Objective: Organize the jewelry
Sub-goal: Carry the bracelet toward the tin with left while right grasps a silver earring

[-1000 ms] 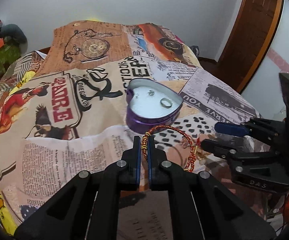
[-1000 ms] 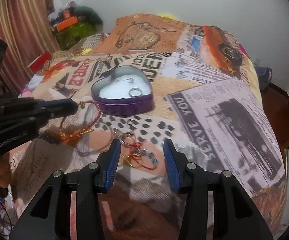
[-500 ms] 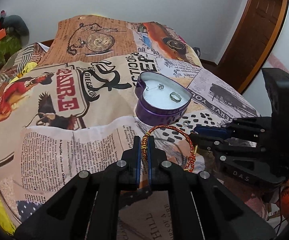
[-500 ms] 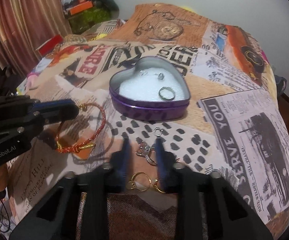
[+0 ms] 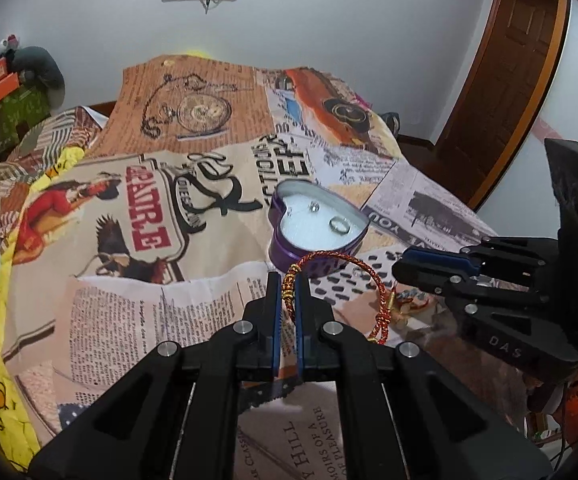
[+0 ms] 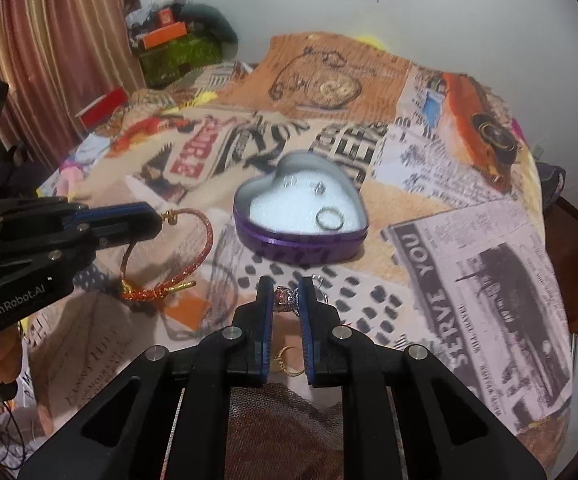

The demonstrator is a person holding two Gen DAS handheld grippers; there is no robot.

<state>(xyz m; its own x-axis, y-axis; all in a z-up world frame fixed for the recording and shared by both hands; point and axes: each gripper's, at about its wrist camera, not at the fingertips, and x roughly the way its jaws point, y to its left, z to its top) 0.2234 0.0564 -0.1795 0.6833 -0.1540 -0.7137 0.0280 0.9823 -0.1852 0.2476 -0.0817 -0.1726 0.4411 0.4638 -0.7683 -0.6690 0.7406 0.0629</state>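
Grippers are both gripping jewelry above the bed. The left gripper (image 5: 288, 280) is clamping a red-and-gold braided bracelet (image 5: 363, 270) by its beaded section, jaws nearly together, the loop hanging out to the right of the fingers with its knotted gold end drooping low. The right gripper (image 6: 286, 294) has just been closing its jaws and is now pinching a small sparkly ring (image 6: 288, 299) between the blue pads near the tips. A gold hoop (image 6: 287, 362) is lying on the bedspread under the right gripper, between its fingers in the picture. Just beyond both grippers a purple heart-shaped tin (image 6: 301, 240) is sitting open on the patchwork newspaper-print bedspread (image 5: 109, 304), holding a silver ring (image 6: 329, 219) and two smaller silver pieces (image 6: 319, 188) on its white padding. Farther back, a white wall (image 5: 329, 20) is rising behind the bed, with a brown door (image 5: 509, 80) at the right in the left wrist view and striped curtains (image 6: 49, 40) at the left in the right wrist view.
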